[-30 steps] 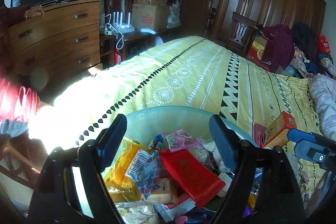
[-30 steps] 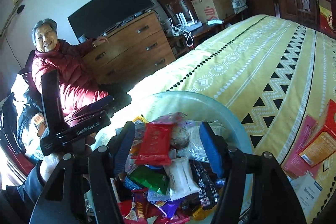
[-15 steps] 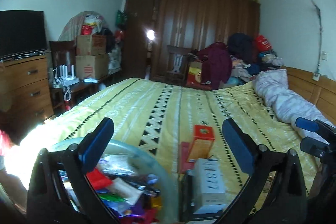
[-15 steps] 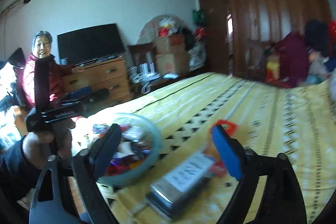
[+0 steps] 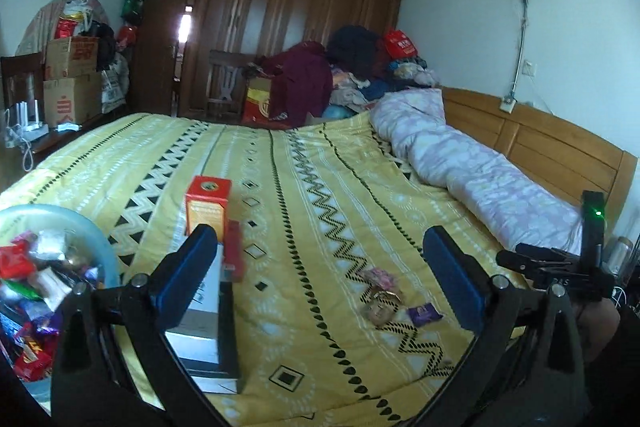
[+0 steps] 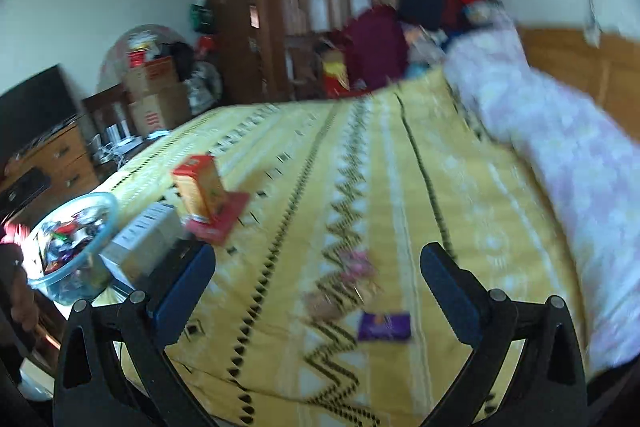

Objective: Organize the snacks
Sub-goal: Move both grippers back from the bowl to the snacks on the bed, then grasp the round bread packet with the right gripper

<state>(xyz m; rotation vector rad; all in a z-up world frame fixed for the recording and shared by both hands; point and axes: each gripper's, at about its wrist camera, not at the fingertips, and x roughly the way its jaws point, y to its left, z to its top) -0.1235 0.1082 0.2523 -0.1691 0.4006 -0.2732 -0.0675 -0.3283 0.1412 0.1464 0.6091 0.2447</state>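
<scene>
A pale blue bowl (image 5: 98, 243) (image 6: 102, 231) full of wrapped snacks sits at the left edge of the bed. Beside it are a white box (image 5: 202, 315) (image 6: 144, 239), a flat red box (image 5: 234, 255) (image 6: 222, 221) and an upright orange box (image 5: 208, 207) (image 6: 200, 187). Three loose snacks lie on the yellow bedspread: a pink one (image 5: 380, 275) (image 6: 356, 267), a round brown one (image 5: 382, 307) and a purple packet (image 5: 424, 313) (image 6: 384, 325). My left gripper (image 5: 320, 275) is open and empty above the bedspread. My right gripper (image 6: 318, 295) is opening, empty, just short of the purple packet; this view is blurred.
A rolled lilac quilt (image 5: 480, 171) lies along the wooden headboard (image 5: 560, 143) on the right. Clothes are piled at the far end before a dark wardrobe (image 5: 296, 19). Cardboard boxes (image 5: 70, 83) stand at the far left. The right gripper's body (image 5: 560, 263) shows at the right edge.
Both grippers have swung right, away from above the snack bowl, out over the bedspread. Their jaws stand wider. The bowl now lies at the left edge of both views.
</scene>
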